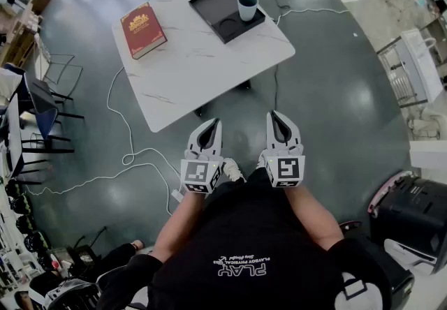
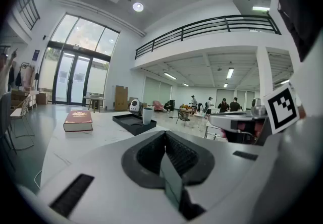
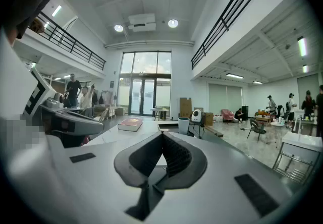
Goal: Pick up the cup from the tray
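Tucked by the black T-shirt (image 1: 244,253), the left gripper (image 1: 213,124) and right gripper (image 1: 274,116) are carried pinched closed and empty, presumably because the grey cup (image 1: 247,6), parked upright in a corner of the black tray (image 1: 213,5), is well out of reach.

Smooth, marble-look table (image 1: 195,71); matt black tray (image 1: 215,3); smooth cup (image 1: 247,6), seemingly ceramic; book (image 1: 142,29) with gold-printed hard cover; polished, reflective floor (image 1: 335,92).

The right gripper (image 3: 162,133) has its fingers together, the cup (image 3: 183,125) well ahead.
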Tool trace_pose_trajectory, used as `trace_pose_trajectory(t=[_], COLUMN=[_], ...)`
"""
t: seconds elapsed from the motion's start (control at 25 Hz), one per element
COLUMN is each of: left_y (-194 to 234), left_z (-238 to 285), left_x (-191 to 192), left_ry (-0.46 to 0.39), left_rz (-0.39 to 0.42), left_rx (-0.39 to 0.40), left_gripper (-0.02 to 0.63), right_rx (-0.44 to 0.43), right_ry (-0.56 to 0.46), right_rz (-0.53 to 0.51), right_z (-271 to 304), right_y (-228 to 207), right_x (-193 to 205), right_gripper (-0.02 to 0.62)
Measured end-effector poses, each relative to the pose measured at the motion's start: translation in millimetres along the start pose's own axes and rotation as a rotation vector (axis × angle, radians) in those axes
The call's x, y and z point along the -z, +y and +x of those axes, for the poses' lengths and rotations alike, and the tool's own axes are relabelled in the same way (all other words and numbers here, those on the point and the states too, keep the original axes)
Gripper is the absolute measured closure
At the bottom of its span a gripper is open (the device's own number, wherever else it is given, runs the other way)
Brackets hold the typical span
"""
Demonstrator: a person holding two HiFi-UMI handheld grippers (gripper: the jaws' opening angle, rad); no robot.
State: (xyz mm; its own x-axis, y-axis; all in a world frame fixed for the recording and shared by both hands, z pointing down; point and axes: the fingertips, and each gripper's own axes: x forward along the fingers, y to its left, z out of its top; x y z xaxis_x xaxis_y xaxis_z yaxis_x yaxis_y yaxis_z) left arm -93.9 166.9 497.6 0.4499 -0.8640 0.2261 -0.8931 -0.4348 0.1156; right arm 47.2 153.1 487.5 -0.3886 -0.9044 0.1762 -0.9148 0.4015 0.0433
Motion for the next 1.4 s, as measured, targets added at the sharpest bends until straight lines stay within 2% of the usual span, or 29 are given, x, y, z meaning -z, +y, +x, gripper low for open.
trace_pose_trajectory(t=[0.68, 1.0, 1.4], left_y=[5, 10, 26], left_z=[-2, 1, 40], left_x=[-5, -9, -20], left_ry=[-0.021, -0.026, -0.022], left_rz=[0.005, 0.009, 0.017], left_rx=[0.014, 0.04, 0.033], left_gripper=[0.598, 0.598, 0.598], right_rx=[0.021, 0.012, -0.001], right_ry=[-0.04, -0.004, -0.016], right_rz=[0.003, 0.012, 0.009], right_z=[4, 14, 51], right_y=[6, 12, -8], right_x=[-7, -3, -10], right_gripper=[0.586, 0.586, 0.586])
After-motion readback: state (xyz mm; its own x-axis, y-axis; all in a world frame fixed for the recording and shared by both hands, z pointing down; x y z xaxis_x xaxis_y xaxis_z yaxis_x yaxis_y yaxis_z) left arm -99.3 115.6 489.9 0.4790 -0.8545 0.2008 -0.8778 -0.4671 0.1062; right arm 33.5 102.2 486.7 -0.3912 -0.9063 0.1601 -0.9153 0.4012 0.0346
